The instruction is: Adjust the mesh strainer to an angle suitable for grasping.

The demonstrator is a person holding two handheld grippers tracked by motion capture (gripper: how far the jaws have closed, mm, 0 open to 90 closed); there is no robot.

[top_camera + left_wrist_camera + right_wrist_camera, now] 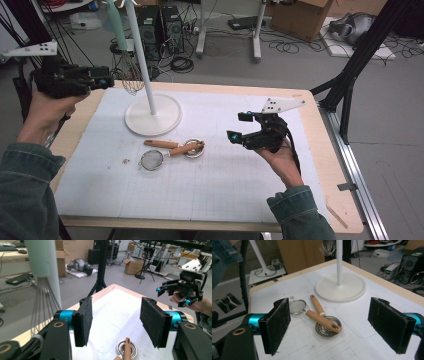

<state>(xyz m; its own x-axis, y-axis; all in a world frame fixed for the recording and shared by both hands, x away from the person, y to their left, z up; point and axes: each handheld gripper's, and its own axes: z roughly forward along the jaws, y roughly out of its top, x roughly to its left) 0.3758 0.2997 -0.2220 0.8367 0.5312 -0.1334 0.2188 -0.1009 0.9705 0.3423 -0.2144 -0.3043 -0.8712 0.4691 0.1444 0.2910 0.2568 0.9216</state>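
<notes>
The whisk (131,80) hangs from the white stand (152,115) at the far left of the table, its wires clear of the tabletop. Your left gripper (105,82) sits just beside those wires with its jaws standing well apart and nothing between the pads. Judging by that, the whisk is hung and let go, so draw that hand straight back. A sideways sweep could snag the springy wire loops and set the whisk swinging on its hook.

Your right gripper (238,126) hovers wide open and empty, near the strainer (151,160) and the coil tool (192,148) at the middle of the white mat (200,190). The two touch, with the strainer's handle lying across the coil's ring. I'd take that upper one first, gripping mid-handle.

The whisk has a smooth mint-green handle and thin steel wires. The strainer is a fine mesh bowl and the coil a flat steel spiral. Both have rounded wooden handles, which should grip well in the fuzzy black pads.
</notes>
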